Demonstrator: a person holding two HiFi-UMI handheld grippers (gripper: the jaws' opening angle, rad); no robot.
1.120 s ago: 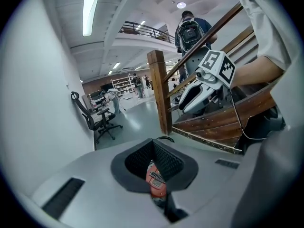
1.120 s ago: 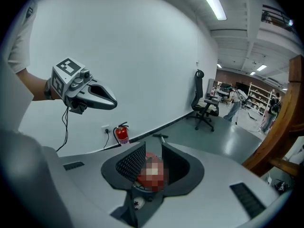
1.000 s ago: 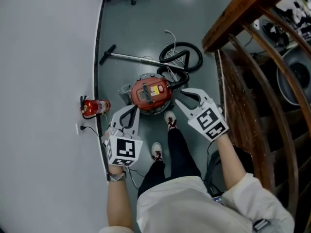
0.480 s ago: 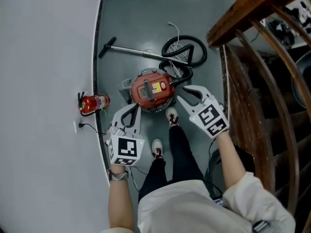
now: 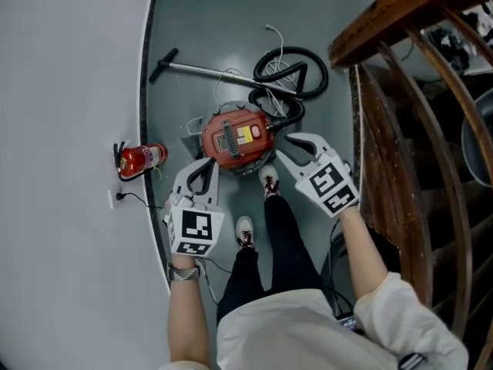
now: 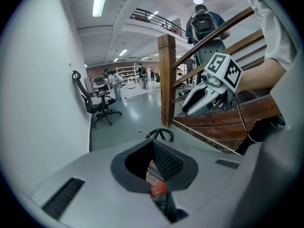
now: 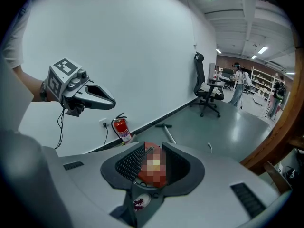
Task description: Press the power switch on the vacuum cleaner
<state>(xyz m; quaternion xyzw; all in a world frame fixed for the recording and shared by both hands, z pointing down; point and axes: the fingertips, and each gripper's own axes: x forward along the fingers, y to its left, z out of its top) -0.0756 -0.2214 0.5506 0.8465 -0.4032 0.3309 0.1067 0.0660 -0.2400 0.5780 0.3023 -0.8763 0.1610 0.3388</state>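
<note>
Two spread, empty pairs — left tongs (image 5: 202, 168), right tongs (image 5: 286, 146) — hover near the vacuum cleaner (image 5: 231, 141); I want one tip square on its switch.

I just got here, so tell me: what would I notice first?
The round red vacuum cleaner on the floor, in the middle. The left tool and right tool point down at it, and a red fire extinguisher stands by the white wall.

Fire ext. (image 5: 142, 159) by wall (image 5: 62, 91), wood banister (image 5: 385, 21) opp.
</note>
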